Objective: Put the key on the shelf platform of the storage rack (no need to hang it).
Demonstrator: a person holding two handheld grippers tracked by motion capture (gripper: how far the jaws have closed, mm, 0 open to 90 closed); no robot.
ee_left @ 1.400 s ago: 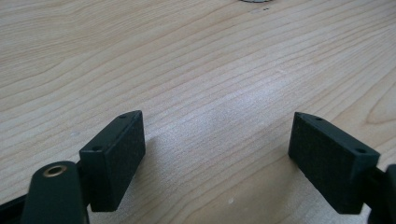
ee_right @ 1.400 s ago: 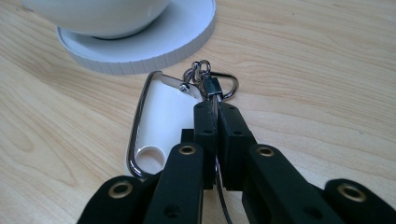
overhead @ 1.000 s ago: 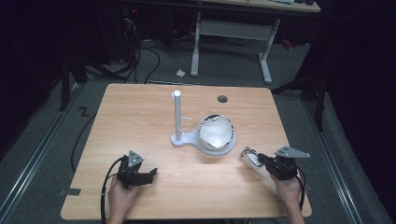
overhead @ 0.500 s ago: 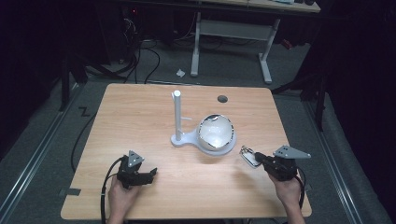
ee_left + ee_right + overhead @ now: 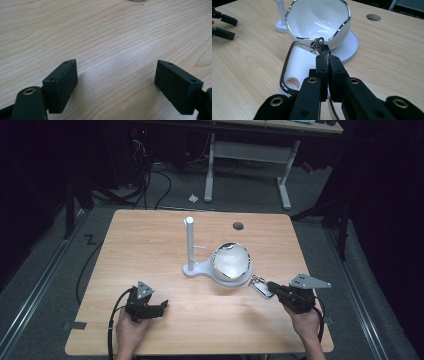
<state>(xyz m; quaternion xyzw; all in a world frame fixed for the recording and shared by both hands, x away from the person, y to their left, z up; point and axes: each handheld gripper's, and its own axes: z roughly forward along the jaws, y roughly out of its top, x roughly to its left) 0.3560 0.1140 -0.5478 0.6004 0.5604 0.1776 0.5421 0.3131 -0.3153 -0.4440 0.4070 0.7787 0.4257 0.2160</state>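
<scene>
The right claw (image 5: pixel 327 58) is clenching the chrome rim of a flat white tag with a chrome edge and a round hole (image 5: pixel 297 66), which it is holding tilted just above the light wooden desk (image 5: pixel 150 245). A small metal clasp (image 5: pixel 319 43) at the tag's far end is sitting against the glossy white bowl with a wavy chrome rim (image 5: pixel 317 21), which is resting on the round base of a white stand with an upright post (image 5: pixel 190 242). In the high view the tag (image 5: pixel 261 288) is lying just beside that base. The left claw (image 5: pixel 116 82) is resting released, jaws wide apart over bare wood, well apart from the bowl.
</scene>
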